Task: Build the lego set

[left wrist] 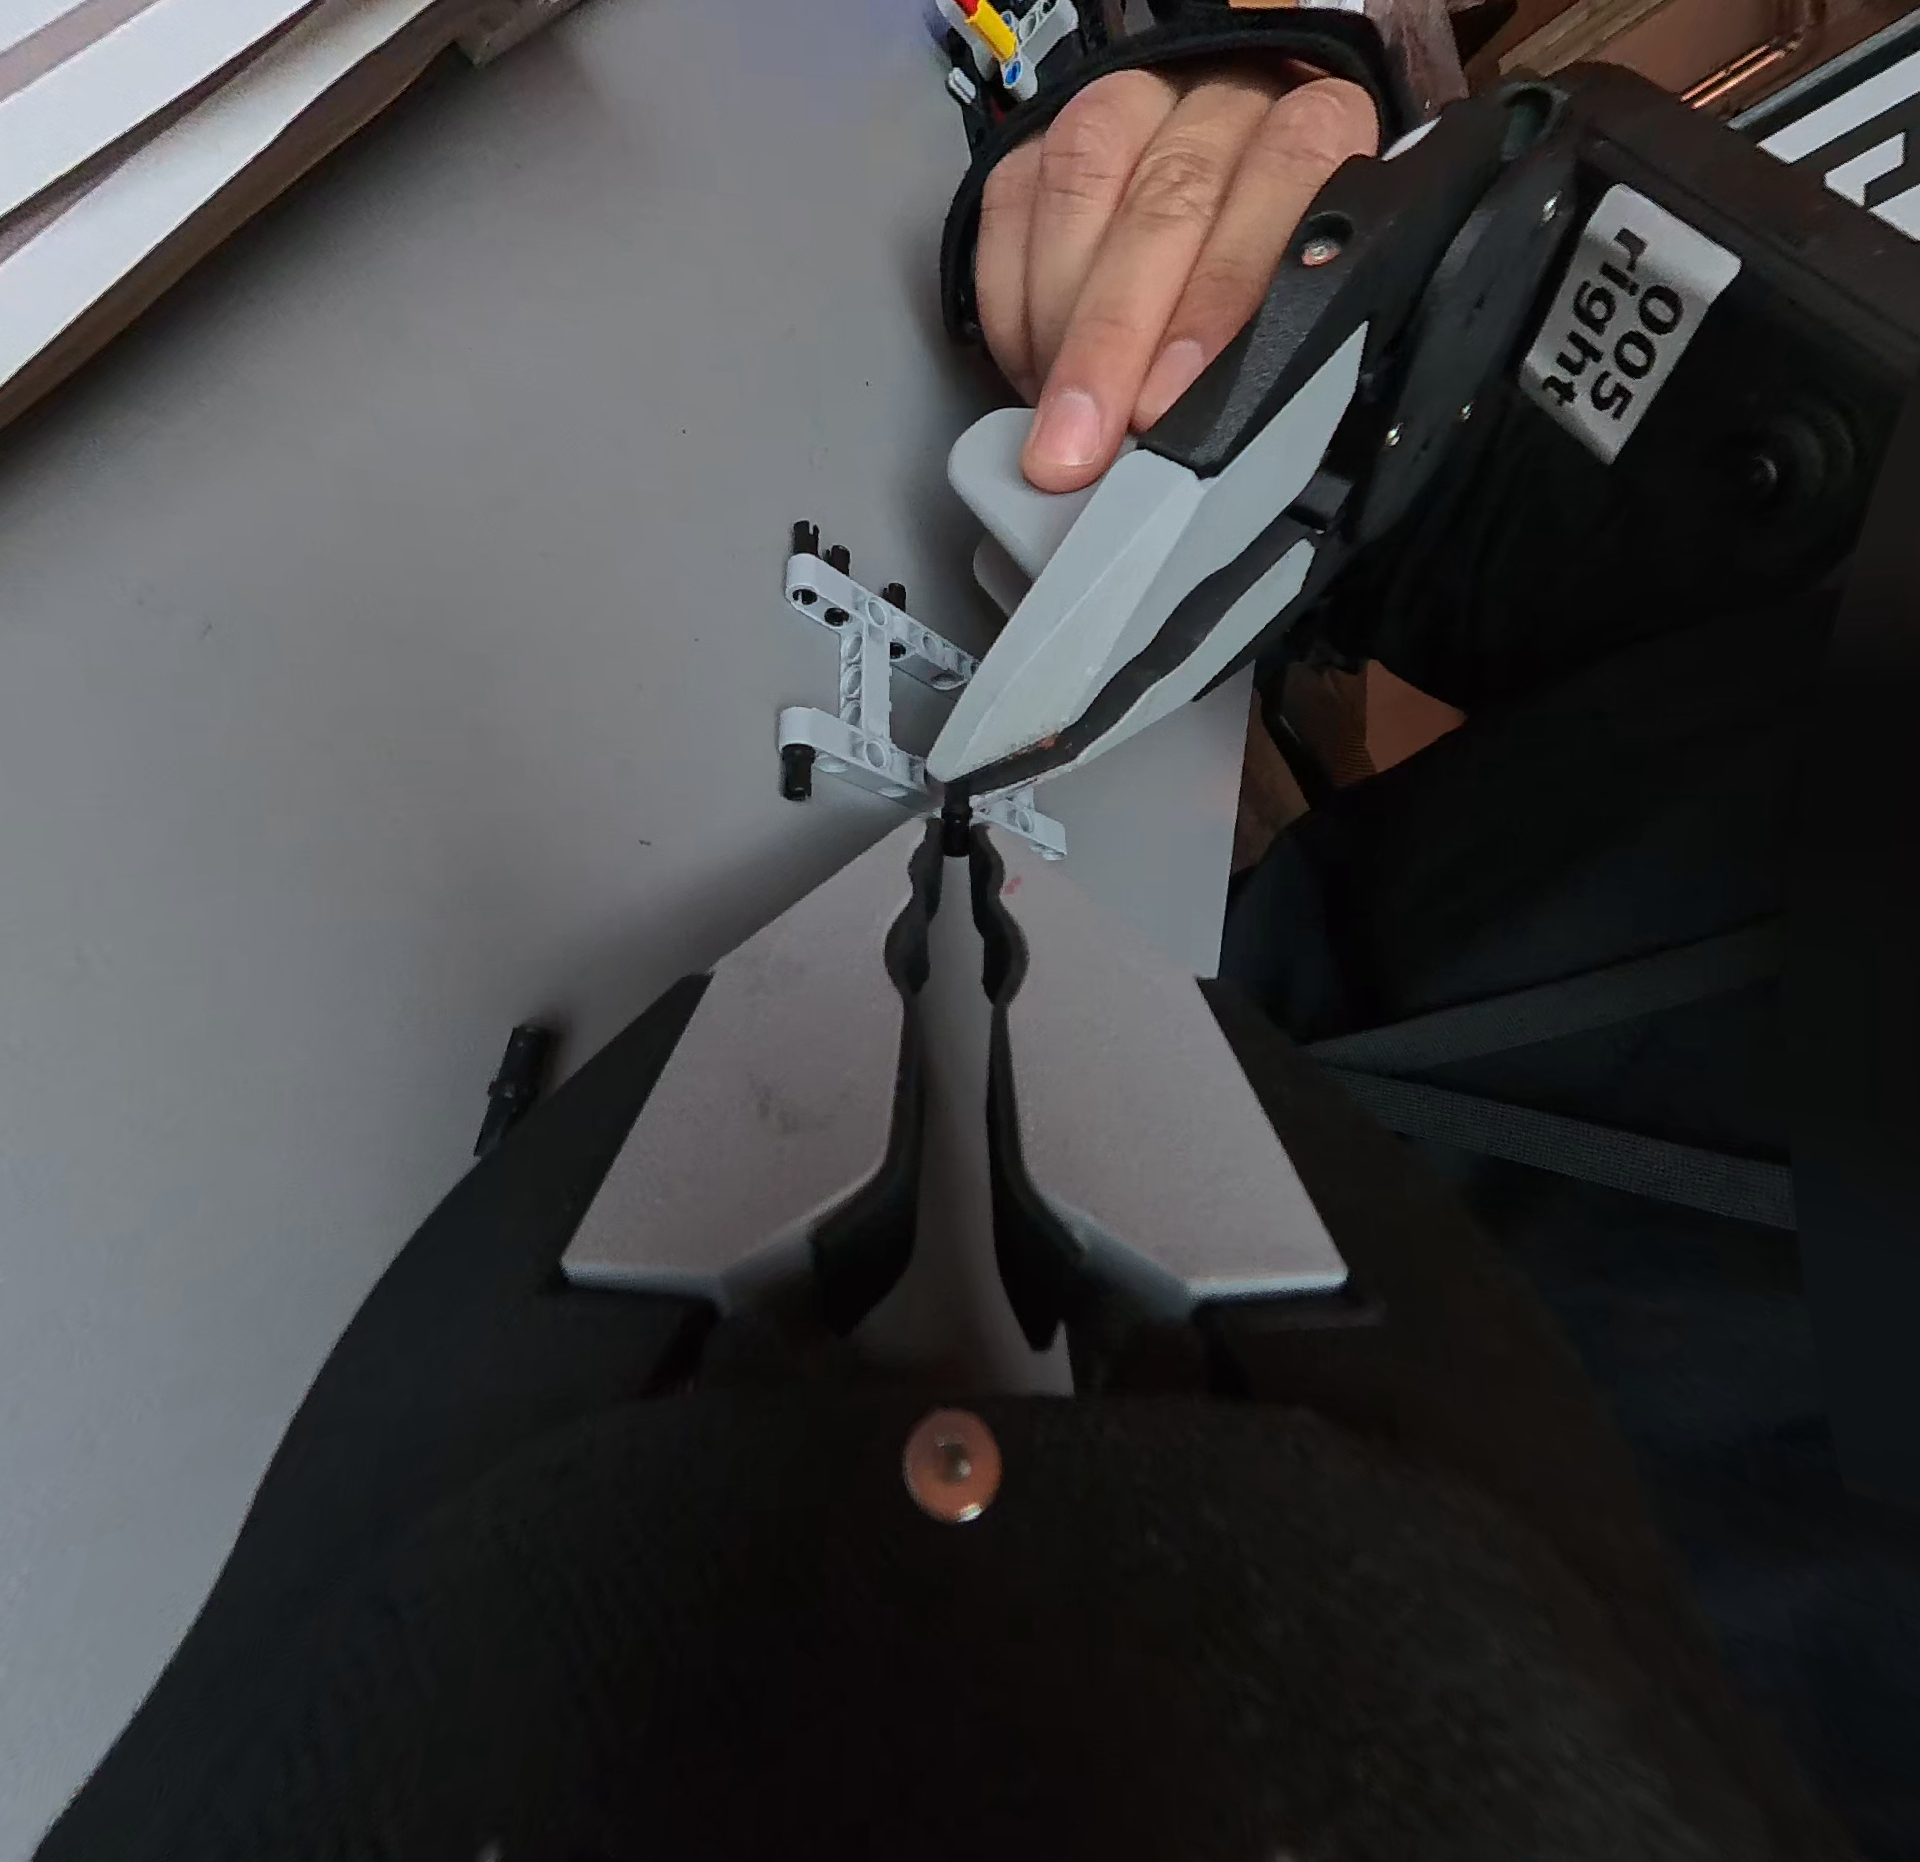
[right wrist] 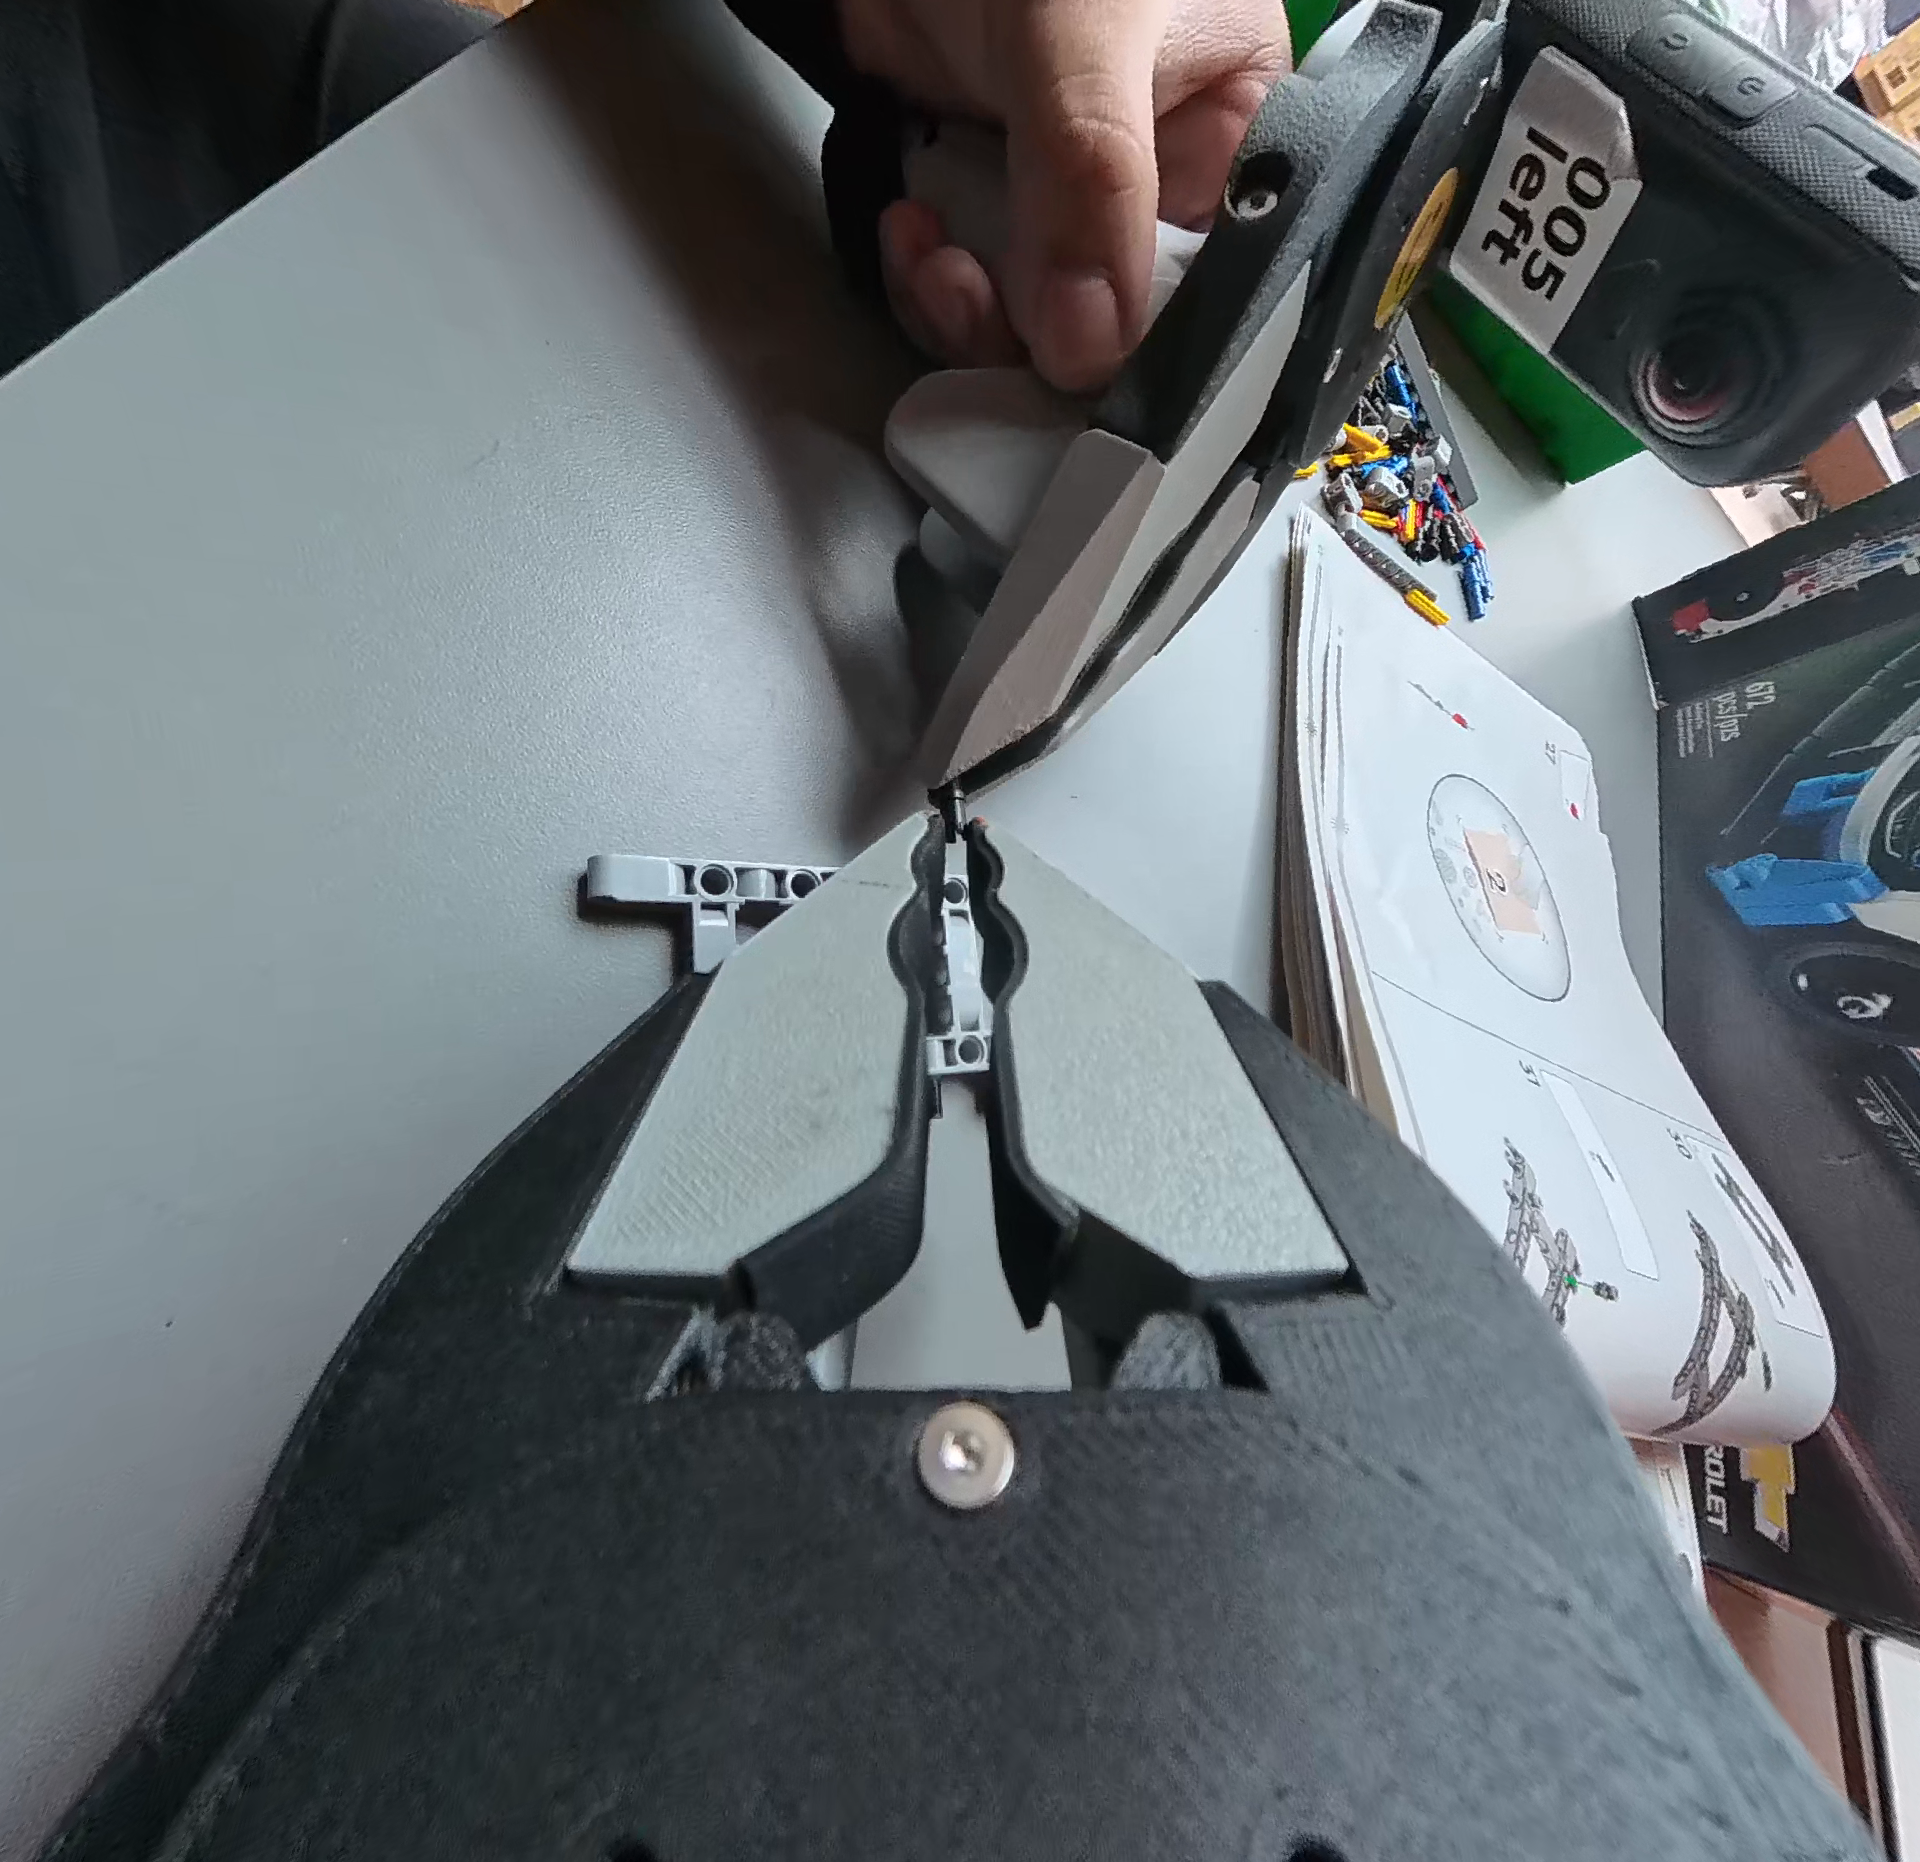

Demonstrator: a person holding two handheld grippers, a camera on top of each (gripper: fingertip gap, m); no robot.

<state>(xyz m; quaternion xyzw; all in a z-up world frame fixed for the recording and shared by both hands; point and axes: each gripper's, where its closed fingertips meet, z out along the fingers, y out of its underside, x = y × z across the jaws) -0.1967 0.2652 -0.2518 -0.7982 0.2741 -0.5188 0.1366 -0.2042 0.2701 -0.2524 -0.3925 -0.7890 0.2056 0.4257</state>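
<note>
— Mid-build, then: where's the grey frame (left wrist: 873, 690)?
— Flat on table (left wrist: 416, 669), clamped by right gripper (right wrist: 958, 836) — steadied.
— And left gripper (left wrist: 951, 841)?
— Pinching black pin (left wrist: 953, 833) at frame's edge, likely for insertion.

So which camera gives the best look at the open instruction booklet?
The right wrist view: the instruction booklet lies open beside the gripper with whole pages and printed diagrams showing. The left wrist view catches only its page edges in the top-left corner.
</note>
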